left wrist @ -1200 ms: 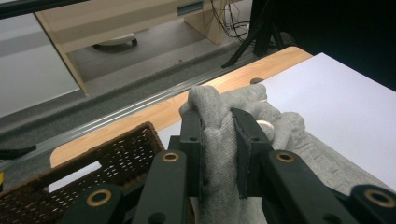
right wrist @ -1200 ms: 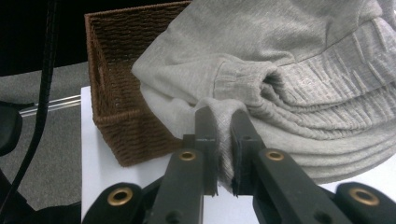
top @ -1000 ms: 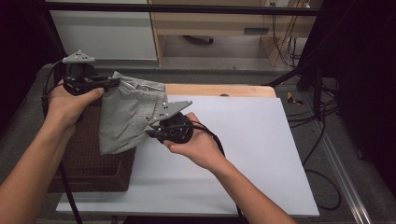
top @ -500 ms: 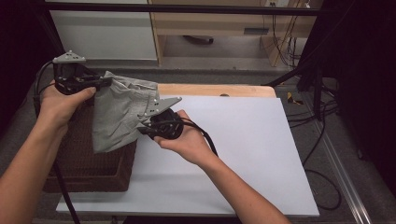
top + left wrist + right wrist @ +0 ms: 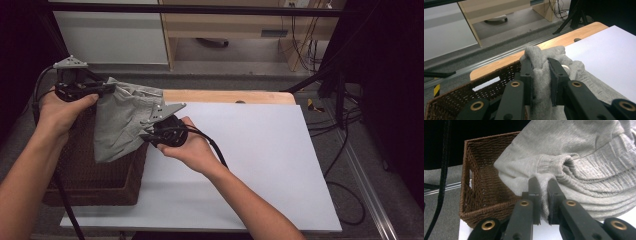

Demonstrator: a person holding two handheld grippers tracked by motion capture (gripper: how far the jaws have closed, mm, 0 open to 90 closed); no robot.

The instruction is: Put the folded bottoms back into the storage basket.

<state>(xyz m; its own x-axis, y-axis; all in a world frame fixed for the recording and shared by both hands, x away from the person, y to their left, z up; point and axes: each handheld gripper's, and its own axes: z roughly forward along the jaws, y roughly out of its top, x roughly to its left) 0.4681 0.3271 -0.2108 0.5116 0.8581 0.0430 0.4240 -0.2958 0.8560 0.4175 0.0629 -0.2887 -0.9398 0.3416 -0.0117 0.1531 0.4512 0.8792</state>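
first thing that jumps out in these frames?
A grey garment hangs stretched between the two hand-held grippers, over the brown wicker basket at the table's left edge. The left hand-held gripper clamps a bunched fold at the top; the right hand-held gripper pinches its ribbed hem. To the right lies bare white tabletop.

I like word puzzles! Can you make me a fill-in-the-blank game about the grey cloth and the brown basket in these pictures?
1. The left gripper and the right gripper are both shut on the soft grey ____ garment.
2. The garment hangs above the brown woven ____.
3. The basket sits at the left end of the flat ____ table top.
4. Each gripper is held in a person's ____.

Missing words: fabric; basket; white; hand
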